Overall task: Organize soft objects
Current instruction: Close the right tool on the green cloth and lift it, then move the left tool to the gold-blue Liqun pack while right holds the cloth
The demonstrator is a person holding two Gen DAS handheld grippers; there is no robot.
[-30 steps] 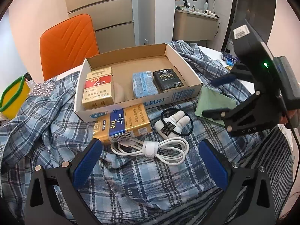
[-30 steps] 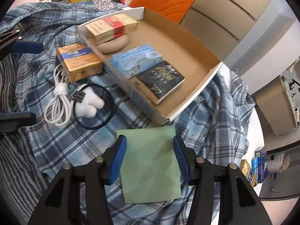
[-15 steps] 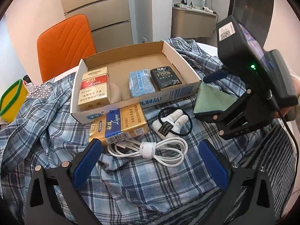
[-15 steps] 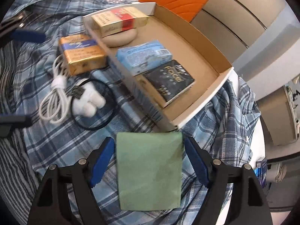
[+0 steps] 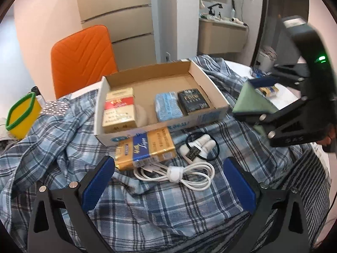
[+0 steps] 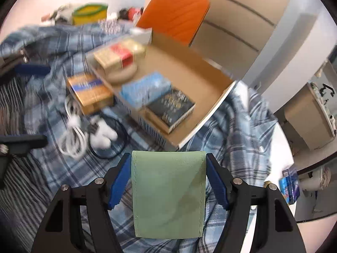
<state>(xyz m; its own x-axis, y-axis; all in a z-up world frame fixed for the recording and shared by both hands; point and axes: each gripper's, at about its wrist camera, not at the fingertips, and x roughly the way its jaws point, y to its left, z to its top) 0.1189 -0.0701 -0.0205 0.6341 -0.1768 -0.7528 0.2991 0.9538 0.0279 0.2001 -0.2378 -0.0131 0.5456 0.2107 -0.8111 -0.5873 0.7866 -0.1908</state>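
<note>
My right gripper pinches the green cloth; left gripper gapes, holding nothing. Limp cloth could snag the near box rim.

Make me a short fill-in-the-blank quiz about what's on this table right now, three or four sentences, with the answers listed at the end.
1. The right tongs hold a green cloth lifted off the ____ shirt.
2. The cardboard box holds a red and gold pack, a blue packet and a ____ packet.
3. The coiled white cable lies just ahead of the open, empty ____ tongs.
4. Behind the box stands an ____ chair.

Answers: plaid; black; left; orange
</note>
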